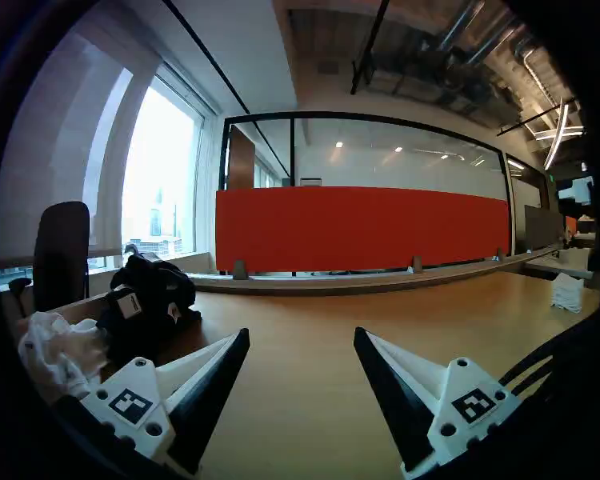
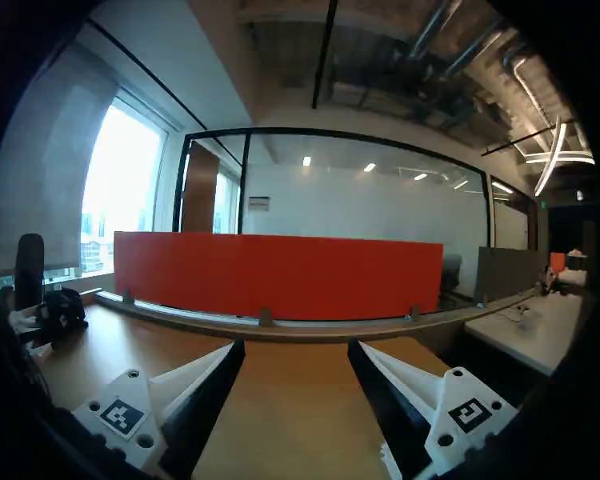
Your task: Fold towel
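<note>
**Both Grippers Open Above Desk; Towel at Left Edge**

In the left gripper view, we see the left gripper (image 1: 300,332) held over the light wooden desk (image 1: 316,408). Its two black-edged white fingers (image 1: 212,372) are spread wide apart, with bare desk surface between them and nothing gripped.

The crumpled white towel (image 1: 56,352) lies in a loose heap at the far left of the desk, well apart from the gripper's fingertips. Just beside it, on its right, sits a black bag (image 1: 148,296) with small white tags. A black office chair (image 1: 60,256) stands behind both, in front of the bright window (image 1: 160,184). A small white folded stack (image 1: 568,292) rests near the desk's right end.

In the right gripper view, we see the right gripper (image 2: 296,344) over the same desk. Its fingers are also spread wide and hold nothing. The black bag appears far off at the left here.

A long red partition panel (image 1: 364,228) runs along the back edge of the desk, with a glass wall (image 1: 396,152) behind it.
</note>
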### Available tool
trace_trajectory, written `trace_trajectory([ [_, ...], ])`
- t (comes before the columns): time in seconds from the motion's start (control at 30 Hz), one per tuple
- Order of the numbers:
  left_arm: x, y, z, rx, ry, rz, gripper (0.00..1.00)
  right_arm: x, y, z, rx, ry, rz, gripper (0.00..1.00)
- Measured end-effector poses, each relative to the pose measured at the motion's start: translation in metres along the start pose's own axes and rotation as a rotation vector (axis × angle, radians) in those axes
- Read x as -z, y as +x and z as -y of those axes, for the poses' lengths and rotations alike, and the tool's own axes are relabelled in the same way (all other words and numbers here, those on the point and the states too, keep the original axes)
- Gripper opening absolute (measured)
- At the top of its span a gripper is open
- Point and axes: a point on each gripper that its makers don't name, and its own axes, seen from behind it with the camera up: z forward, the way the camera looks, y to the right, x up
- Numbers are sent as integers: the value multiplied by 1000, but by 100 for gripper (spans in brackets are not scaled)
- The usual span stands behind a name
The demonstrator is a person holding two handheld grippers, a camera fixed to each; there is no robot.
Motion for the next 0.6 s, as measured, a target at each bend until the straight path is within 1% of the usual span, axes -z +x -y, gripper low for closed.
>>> trace_trajectory([
  [0.2, 0, 0, 0, 0, 0, 0, 97, -3, -23, -1, -24, 1, 14, 100],
  [0.6, 1, 0, 0, 0, 0, 0, 97, -10, -75, 4, -53, -4, 10, 100],
])
